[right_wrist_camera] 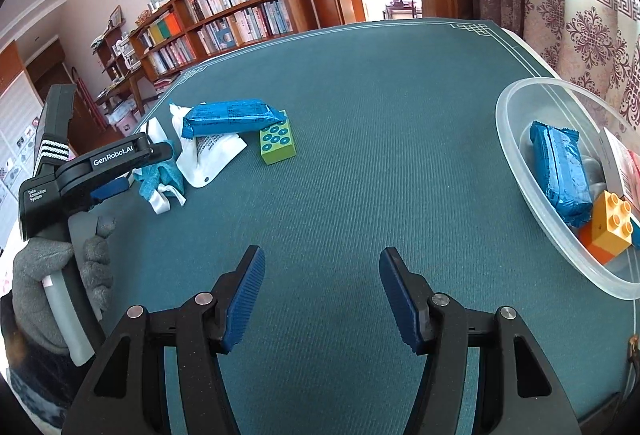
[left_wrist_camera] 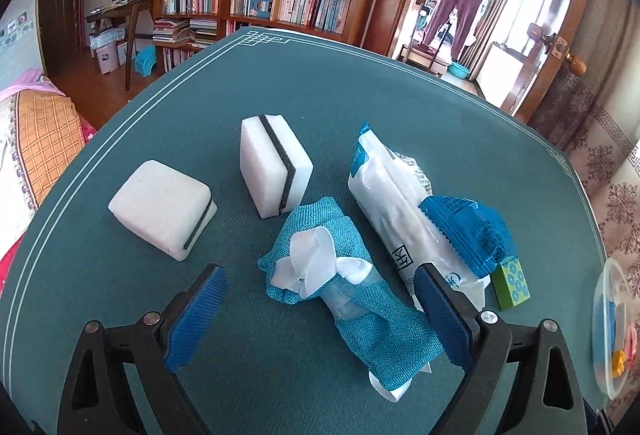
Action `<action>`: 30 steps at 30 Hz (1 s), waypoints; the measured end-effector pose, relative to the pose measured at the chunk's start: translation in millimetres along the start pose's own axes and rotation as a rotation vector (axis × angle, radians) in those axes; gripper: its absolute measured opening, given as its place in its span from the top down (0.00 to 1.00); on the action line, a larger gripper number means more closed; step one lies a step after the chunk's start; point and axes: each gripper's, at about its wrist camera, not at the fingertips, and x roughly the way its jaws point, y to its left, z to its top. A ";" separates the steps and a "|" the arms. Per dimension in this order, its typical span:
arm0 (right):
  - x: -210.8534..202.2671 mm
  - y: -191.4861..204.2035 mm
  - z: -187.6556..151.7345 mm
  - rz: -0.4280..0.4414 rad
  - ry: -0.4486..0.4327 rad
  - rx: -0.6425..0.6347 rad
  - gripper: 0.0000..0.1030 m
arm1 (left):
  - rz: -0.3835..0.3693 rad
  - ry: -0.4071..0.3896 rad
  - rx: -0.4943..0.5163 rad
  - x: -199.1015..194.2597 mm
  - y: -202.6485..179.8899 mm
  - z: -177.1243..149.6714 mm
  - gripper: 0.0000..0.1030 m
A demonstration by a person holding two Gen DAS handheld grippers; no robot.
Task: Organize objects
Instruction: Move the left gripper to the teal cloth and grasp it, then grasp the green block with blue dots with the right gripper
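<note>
left wrist shows two sponges (left_wrist_camera: 276, 165), right wrist shows bowl (right_wrist_camera: 516, 139) contents

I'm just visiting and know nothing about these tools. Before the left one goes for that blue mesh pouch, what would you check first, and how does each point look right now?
1. Left tool open: ok, jaws stand apart.
2. Blue mesh pouch between its fingers: ok, lying on the table, not pressed.
3. Pouch free of neighbours: not ok, the white packet lies right beside it; touching or not, cannot tell.
4. Right tool out of the way: ok, open and empty over bare cloth.
5. Room in the clear bowl: ok, it holds a blue wrapper and an orange brick, with space left.
</note>
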 end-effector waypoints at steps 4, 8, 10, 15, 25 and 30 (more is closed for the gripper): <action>2.2 0.9 0.2 0.003 0.005 0.000 0.41 | 0.011 0.006 0.013 1.4 1.9 -3.0 0.06; 4.1 1.4 0.0 0.009 0.010 0.000 0.41 | 0.023 0.013 0.009 1.7 12.3 -7.8 0.05; 5.2 1.6 -0.5 0.009 0.014 -0.002 0.41 | 0.014 0.015 0.006 0.4 17.4 -8.5 0.05; 7.5 6.3 0.1 0.011 0.018 -0.013 0.41 | -0.046 0.012 0.020 -0.9 17.2 -7.8 0.19; 16.5 18.6 9.7 0.008 0.033 -0.048 0.41 | -0.130 -0.010 0.055 -7.1 10.8 -7.4 0.50; 25.2 27.1 24.5 -0.003 0.021 -0.078 0.41 | -0.147 -0.036 0.072 -16.8 7.8 -10.4 0.52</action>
